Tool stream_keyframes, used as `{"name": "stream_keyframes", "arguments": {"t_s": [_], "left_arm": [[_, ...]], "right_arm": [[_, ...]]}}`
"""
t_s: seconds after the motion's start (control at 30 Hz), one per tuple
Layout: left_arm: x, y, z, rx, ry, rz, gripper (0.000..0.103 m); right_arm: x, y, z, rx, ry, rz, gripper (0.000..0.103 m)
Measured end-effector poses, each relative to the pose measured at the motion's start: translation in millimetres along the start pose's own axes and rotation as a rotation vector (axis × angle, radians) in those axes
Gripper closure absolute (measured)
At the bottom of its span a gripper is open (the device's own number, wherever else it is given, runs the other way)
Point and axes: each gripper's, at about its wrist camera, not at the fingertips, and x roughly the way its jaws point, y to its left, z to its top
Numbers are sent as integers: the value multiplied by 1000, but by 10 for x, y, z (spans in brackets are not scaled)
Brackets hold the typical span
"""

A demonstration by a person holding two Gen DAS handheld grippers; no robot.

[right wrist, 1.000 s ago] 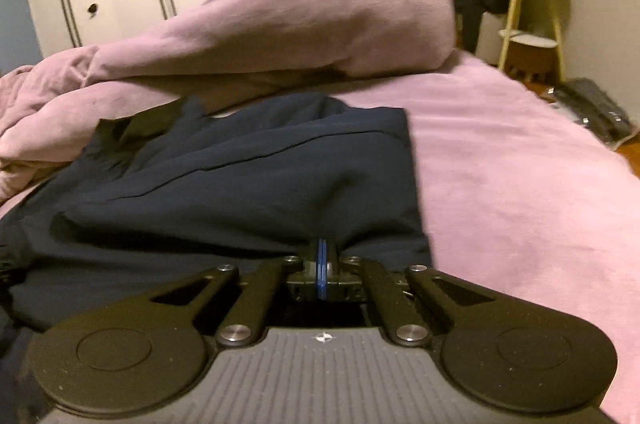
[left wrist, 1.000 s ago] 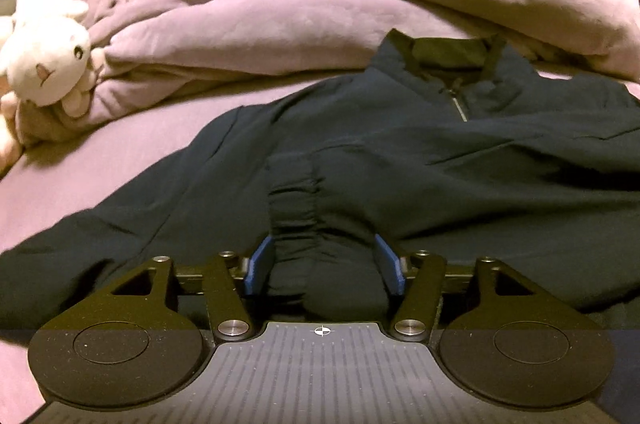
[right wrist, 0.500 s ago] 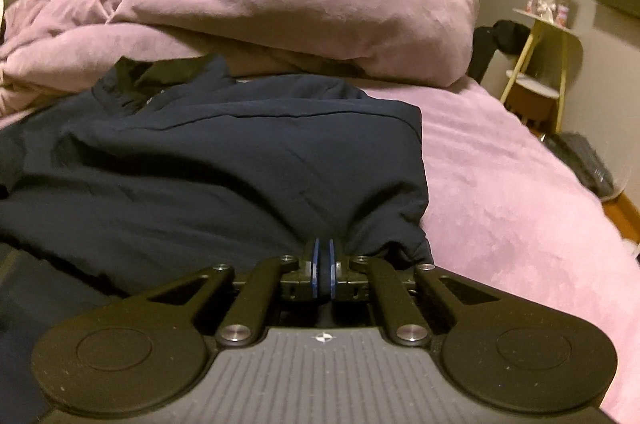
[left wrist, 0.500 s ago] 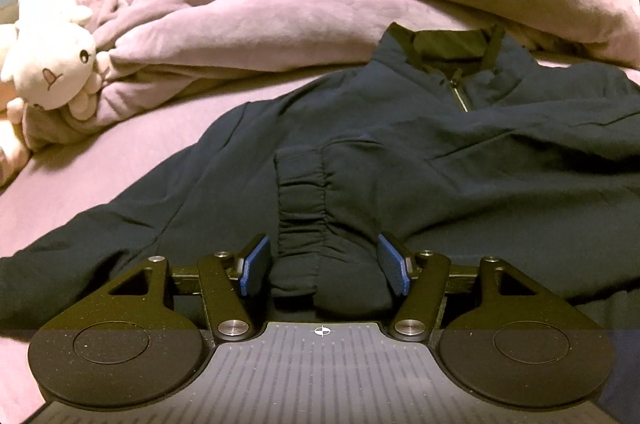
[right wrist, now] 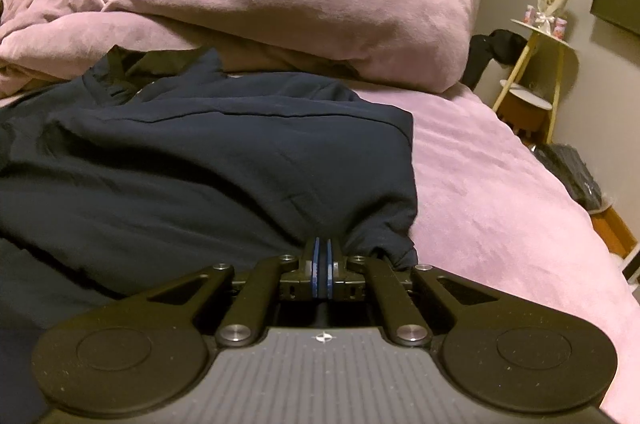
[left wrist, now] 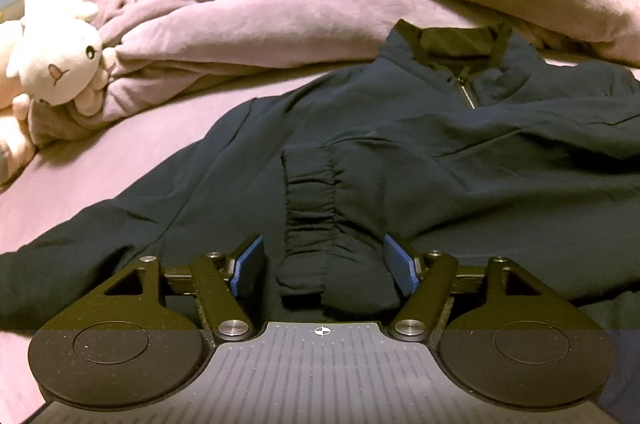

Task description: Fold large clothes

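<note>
Jacket point(left wrist: 400, 152): one, navy, spread on the bed point(left wrist: 100, 184).
Left gripper point(left wrist: 324, 264): jaws spread around the elastic cuff point(left wrist: 310, 192), as before.
Right gripper point(right wrist: 322, 260): hem pinched, seemingly lifted slightly since.

A navy zip-neck jacket point(left wrist: 400, 144) lies face up on the pink bed, one elastic-cuffed sleeve folded across its front.

Left hand-held gripper point(left wrist: 326, 266) low, level, jaws spread wide. Right hand-held gripper point(right wrist: 322, 266) low, jaws pinched together.
</note>
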Motion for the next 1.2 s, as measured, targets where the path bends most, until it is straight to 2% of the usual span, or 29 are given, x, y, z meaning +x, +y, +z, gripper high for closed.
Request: {"name": "stream_keyframes", "arguments": {"t_s": [0.13,0.33,0.43,0.53,0.57,0.6,0.63,0.67,0.7,0.8,0.9,1.0,1.07,1.13,1.2], "left_arm": [[-21,6,-27,2,-5,-1,29],[-7,38,-31,-18,-3,-5,25],[-36,170,-12,-73,32,-44,25],[-184,525,-34,-177,53,-107,21],[-261,686,-72,-214,52,-119,26],[-350,868,-125,-244,53,-107,30],[-431,1052,-184,-265,56,-119,29],[-531,1287,-272,-298,57,-134,22],[-612,1501,-359,-331,53,-122,20],[-750,2244,-647,-454,45,-31,19],[-715,3036,-970,-682,44,55,21],[-624,3681,-1275,-922,16,94,29],[-545,3976,-1410,-1034,-12,84,32],[-428,4212,-1523,-1150,-33,43,33],[-302,4371,-1594,-1236,-37,9,42]], "right_arm": [[-76,-4,-62,-24,-9,1,101],[27,44,-80,-71,-2,-19,101],[27,57,-63,-83,9,-23,101],[-45,22,5,-55,53,-19,101],[-94,14,30,-34,65,-21,100],[-180,7,53,-1,75,-27,97],[-266,-1,62,27,76,-29,88],[-369,-13,61,63,76,-20,65],[-515,-27,38,107,65,11,58],[-887,-20,-80,186,37,130,57],[-1206,27,-265,296,54,249,55],[-1398,62,-464,395,76,312,55],[-1474,74,-586,438,83,319,55],[-1526,75,-704,477,91,290,55],[-1532,46,-788,526,103,277,55]]}}
